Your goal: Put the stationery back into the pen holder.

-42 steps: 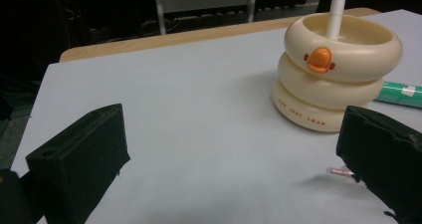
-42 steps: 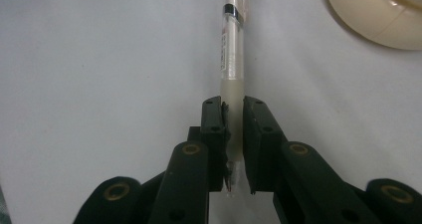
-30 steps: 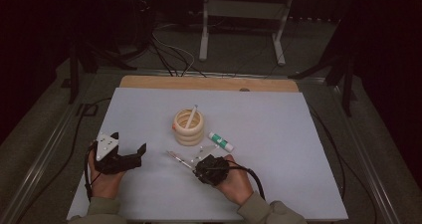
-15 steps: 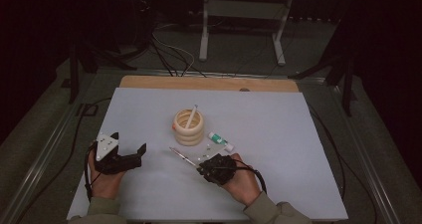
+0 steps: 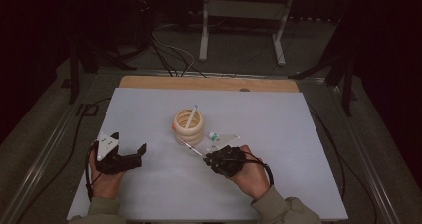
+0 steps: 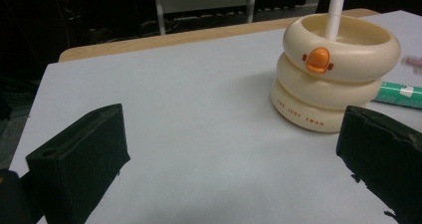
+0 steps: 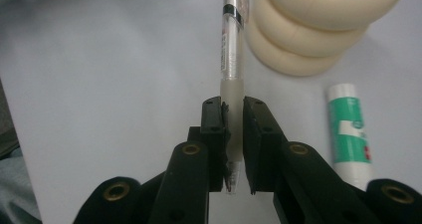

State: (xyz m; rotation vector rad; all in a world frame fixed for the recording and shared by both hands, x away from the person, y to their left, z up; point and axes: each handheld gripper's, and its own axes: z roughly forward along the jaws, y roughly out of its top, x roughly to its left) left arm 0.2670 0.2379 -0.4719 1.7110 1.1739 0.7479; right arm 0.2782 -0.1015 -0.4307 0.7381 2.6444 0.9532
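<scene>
While the right gripper point(image 7: 233, 134) is clamping a pen point(image 7: 232, 50) beside the holder point(image 5: 189, 125), stowing it is probably pending. Left gripper point(image 5: 130, 157) is resting, jaws apart.

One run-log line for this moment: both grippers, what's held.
left gripper: open, empty | right gripper: shut on clear plastic pen | cream ringed duck-beak holder: one white pen inside

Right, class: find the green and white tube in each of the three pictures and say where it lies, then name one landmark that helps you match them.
High view: the tube lies right of the cream holder, above the right gripper.
Left gripper view: at the right edge, behind the holder's base.
Right gripper view: lower right, beside the jaws shut on the pen.
Shared landmark: the cream holder.
</scene>
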